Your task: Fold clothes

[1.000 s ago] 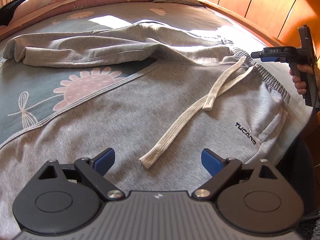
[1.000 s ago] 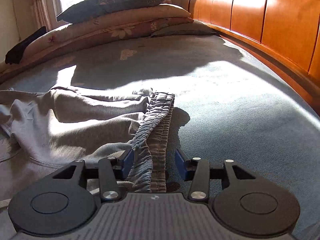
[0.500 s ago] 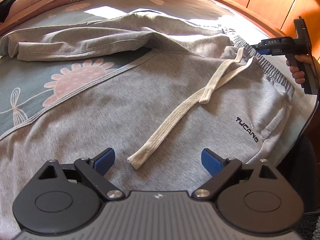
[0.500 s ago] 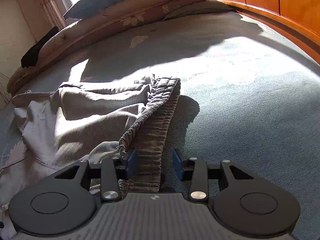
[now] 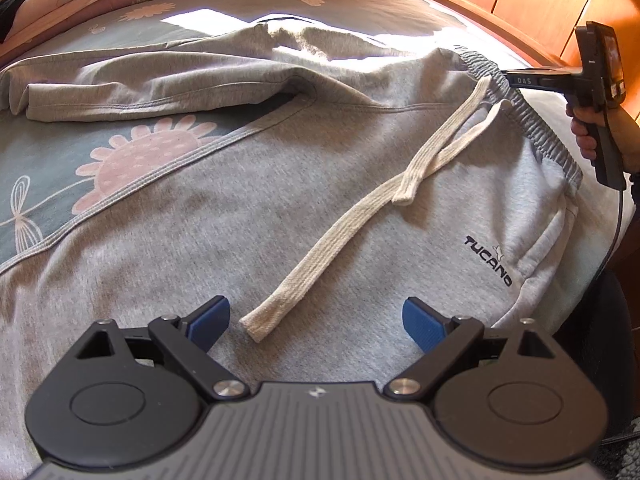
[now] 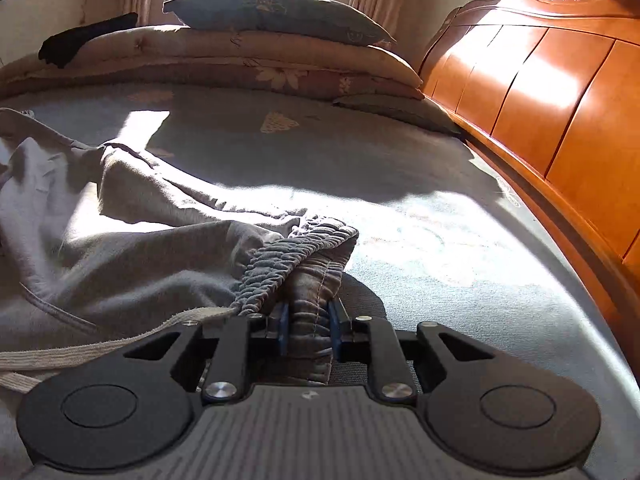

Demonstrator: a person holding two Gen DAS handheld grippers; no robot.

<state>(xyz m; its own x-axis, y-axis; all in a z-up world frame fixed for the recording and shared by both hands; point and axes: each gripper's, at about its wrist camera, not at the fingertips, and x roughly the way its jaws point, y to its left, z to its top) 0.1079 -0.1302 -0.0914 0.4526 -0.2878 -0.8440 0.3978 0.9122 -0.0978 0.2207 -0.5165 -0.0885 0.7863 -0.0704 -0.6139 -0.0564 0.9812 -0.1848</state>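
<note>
Open bedsheet (image 6: 460, 240) lies from 12 to 3 o'clock of my right gripper (image 6: 308, 330), bare and passable. The wooden headboard (image 6: 560, 120) walls off 2 o'clock. Stacked pillows (image 6: 276, 12) close 12 o'clock at the far end. My left fingers (image 5: 208, 318) stand wide over the grey trousers (image 5: 240, 220); the loose drawstring (image 5: 360, 216) crosses at 12 to 1 o'clock.

The right gripper (image 6: 307, 330) has just been closing; its pads now pinch the waistband (image 6: 310, 264), which earlier lay loose between them. Its view has rolled, with the headboard (image 6: 540, 92) more upright at 2 o'clock. In the left view the drawstring (image 5: 344, 232) sits slightly lower.
</note>
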